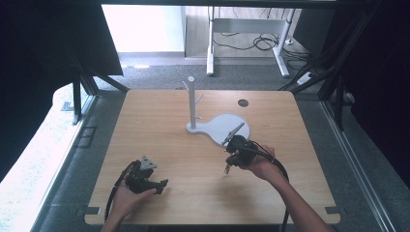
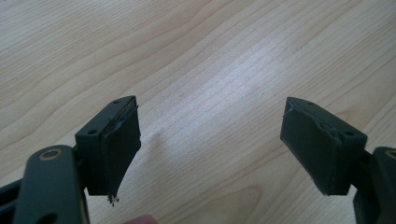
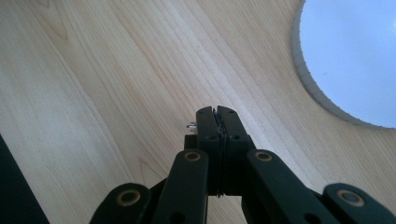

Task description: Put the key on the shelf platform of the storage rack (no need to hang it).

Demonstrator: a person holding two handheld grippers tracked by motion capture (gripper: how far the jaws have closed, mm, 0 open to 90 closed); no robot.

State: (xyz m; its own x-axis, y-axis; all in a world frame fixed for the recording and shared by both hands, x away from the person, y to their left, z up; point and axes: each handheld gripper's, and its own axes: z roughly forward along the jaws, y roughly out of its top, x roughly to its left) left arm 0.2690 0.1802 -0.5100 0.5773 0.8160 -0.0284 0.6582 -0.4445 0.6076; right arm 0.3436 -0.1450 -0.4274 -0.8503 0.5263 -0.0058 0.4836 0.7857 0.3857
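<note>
wooden table (image 1: pixel 193 164), white stand (image 1: pixel 220 126) upright.

No legible text, label, brand, number or sign is found in any of the three views.

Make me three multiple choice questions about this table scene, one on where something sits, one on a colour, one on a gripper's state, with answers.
1. Where does the stand with its post sit on the table?
A. Near the far middle
B. At the near left corner
C. Off the table

2. What colour is the stand's round base?
A. Red
B. White
C. Black

3. How do the left gripper jaws stand?
A. Shut on a cup
B. Pressed together
C. Wide apart, nothing between them

Answers: 1 A, the high view shows it beyond both hands near the far edge. 2 B, the base looks white against the wood. 3 C, the left gripper view shows bare table between the pads.
</note>
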